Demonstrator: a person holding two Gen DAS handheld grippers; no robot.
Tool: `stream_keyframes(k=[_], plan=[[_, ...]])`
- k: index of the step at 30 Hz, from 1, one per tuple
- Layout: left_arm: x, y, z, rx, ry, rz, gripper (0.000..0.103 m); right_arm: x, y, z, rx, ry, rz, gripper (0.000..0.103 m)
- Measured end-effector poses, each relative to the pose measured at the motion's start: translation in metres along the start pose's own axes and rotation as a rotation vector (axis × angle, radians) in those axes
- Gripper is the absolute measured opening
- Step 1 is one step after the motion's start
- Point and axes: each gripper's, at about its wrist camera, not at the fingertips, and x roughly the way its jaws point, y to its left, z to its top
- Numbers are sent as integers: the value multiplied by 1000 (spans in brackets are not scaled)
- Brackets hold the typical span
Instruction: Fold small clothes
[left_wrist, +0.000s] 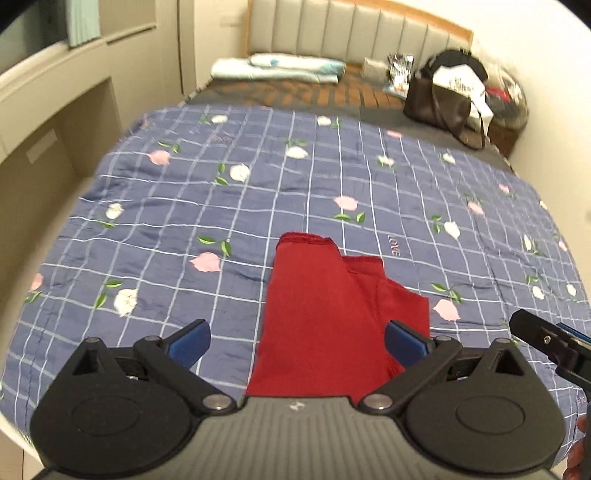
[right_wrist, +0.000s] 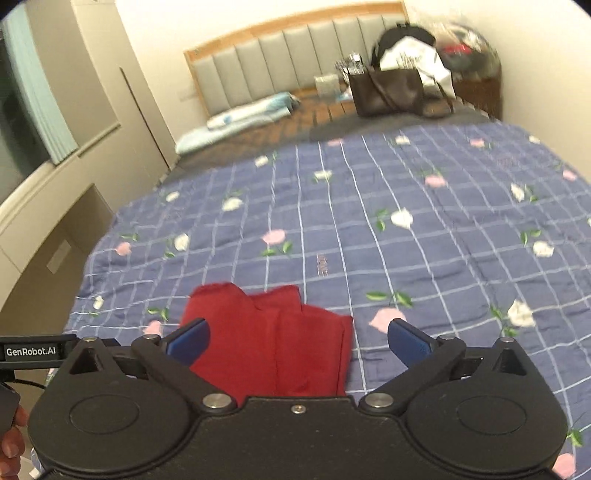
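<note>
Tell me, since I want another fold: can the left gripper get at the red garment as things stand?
Probably yes. The left gripper is open and empty, the red garment lies flat on the quilt just ahead, nothing between.

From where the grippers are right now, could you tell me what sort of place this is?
Almost certainly a home bedroom. A bed with a padded headboard is covered by a blue checked floral quilt, folded pillows lie at its head, and a dark handbag sits beside them.

You get warm, even indoor light with soft shadows, heavy fisheye bending and dark vignetted corners, and motion blur smearing the headboard (right_wrist: 295, 48) and far clutter.
</note>
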Motion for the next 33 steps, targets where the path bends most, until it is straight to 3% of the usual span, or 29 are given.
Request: stream_keyframes(k=[15, 25, 33], plan=[[-104, -2, -91, -40, -127, 65, 102, -116, 5, -42, -90, -117, 103, 102], [-147, 8, -138, -20, -147, 95, 103, -161, 6, -82, -117, -70, 128, 102], [-155, 28, -161, 0, -140, 103, 103, -173, 17, -112, -188, -7, 134, 102]])
